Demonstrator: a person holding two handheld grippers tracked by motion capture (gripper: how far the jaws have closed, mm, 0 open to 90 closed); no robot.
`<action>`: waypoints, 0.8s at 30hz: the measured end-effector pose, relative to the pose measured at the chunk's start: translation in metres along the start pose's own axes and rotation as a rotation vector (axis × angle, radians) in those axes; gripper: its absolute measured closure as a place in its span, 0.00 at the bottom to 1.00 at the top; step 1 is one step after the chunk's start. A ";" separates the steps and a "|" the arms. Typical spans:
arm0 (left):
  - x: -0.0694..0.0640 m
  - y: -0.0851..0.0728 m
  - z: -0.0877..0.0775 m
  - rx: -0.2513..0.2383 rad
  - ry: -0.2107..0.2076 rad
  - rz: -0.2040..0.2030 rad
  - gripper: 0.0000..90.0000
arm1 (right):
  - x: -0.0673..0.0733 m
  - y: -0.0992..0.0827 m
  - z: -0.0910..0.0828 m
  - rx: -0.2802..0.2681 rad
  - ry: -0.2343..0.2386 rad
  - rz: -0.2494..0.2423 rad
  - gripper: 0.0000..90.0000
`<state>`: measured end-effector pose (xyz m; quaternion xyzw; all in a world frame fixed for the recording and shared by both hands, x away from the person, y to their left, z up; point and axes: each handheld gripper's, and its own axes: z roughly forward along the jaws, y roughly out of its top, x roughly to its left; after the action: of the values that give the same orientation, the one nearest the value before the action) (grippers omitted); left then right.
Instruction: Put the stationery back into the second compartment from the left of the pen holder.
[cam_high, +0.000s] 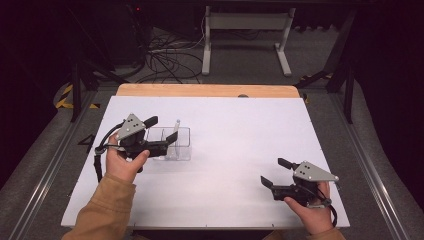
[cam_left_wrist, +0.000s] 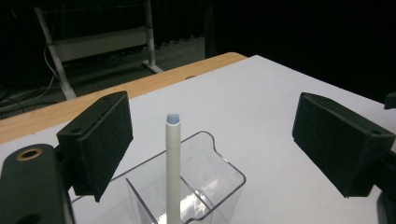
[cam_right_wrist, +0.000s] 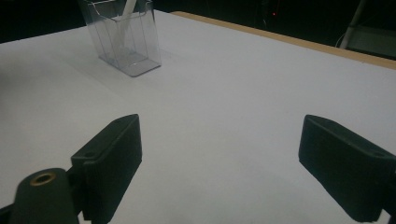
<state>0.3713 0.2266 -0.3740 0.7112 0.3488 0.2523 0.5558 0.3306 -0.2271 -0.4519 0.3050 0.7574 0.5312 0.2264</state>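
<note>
White table (cam_high: 225, 150) bears holder (cam_high: 172, 145); pen (cam_left_wrist: 173, 168) upright.

left claw (cam_high: 161, 127) jaws wide apart, right claw (cam_high: 276, 171) likewise

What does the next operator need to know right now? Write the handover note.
Left gripper: open, fingers either side of the white pen, not touching it.
Right gripper: open, holding nothing, low over the white table near its right front corner.
The pen stands upright in the clear plastic holder on the table's left half.
Done: the pen sits in the holder.
Left: likely either close on the pen to lift it, or back the left gripper away; I cannot tell which.
</note>
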 end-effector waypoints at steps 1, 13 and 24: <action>-0.002 0.001 -0.002 -0.005 0.000 0.005 0.14 | 0.000 0.000 0.000 0.000 0.001 -0.002 0.16; -0.009 -0.001 -0.026 -0.023 -0.006 0.056 0.12 | 0.001 0.000 0.000 0.001 -0.005 -0.001 0.16; -0.005 -0.014 -0.049 -0.014 -0.020 0.093 0.11 | 0.001 -0.001 0.001 -0.003 -0.007 -0.010 0.15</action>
<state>0.3284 0.2544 -0.3753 0.7254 0.3080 0.2730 0.5517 0.3301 -0.2257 -0.4528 0.3030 0.7572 0.5300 0.2321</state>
